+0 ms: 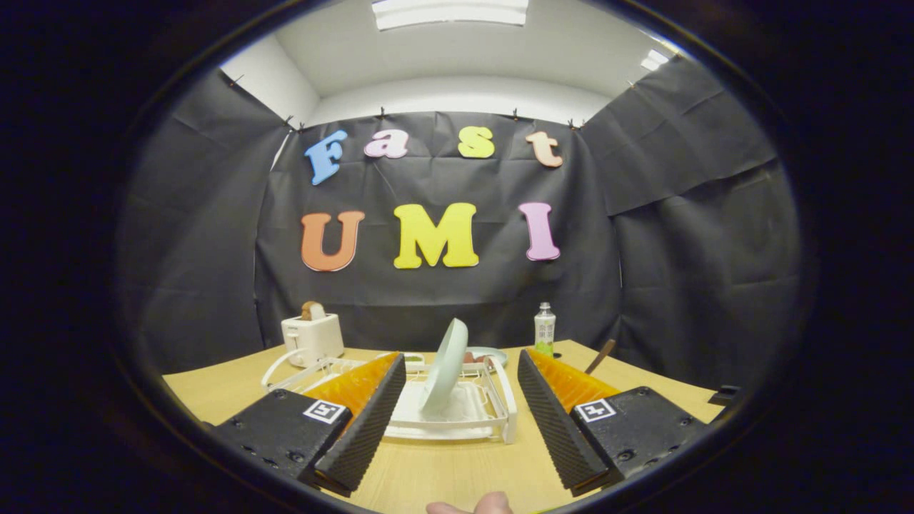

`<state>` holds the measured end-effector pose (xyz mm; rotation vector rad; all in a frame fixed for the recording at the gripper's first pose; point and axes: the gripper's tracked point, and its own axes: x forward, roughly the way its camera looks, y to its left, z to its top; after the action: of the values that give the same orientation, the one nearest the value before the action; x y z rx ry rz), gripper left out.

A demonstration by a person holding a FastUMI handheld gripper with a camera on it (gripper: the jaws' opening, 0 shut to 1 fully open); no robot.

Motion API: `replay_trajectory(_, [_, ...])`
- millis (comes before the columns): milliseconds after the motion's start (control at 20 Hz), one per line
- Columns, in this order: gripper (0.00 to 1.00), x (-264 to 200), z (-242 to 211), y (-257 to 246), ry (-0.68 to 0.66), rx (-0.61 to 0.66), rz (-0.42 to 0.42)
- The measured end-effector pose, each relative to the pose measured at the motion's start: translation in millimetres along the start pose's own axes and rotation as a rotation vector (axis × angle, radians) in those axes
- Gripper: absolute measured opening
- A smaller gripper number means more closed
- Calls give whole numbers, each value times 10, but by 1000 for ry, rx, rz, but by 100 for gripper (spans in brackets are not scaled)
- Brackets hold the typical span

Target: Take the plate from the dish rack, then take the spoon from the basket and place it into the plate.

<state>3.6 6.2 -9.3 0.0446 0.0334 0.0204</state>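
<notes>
A pale green plate (445, 365) stands on edge, leaning, in a white dish rack (477, 421) on the wooden table (443, 471). My gripper (457, 421) is open, its two fingers spread wide on either side of the rack's near end. The plate stands beyond the fingertips, in line with the gap between them, untouched. Behind the plate, something pale and round (488, 355) with a bit of red beside it peeks out; I cannot tell what it is.
A white toaster (313, 338) with bread in it stands at the back left. A small bottle (545, 329) stands at the back right, and a dark stick-like handle (600, 356) pokes up near it. A fingertip (471, 505) shows at the table's near edge.
</notes>
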Motion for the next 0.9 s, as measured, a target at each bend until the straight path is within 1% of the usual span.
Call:
replay_trajectory(350, [100, 65, -44, -2, 12, 5, -5])
replay_trajectory(600, [100, 152, -91, -25, 49, 10, -12])
replay_trajectory(750, [100, 250, 21, -22, 57, 16, 4])
replay_trajectory(900, [100, 445, 134, -61, 46, -34, 0])
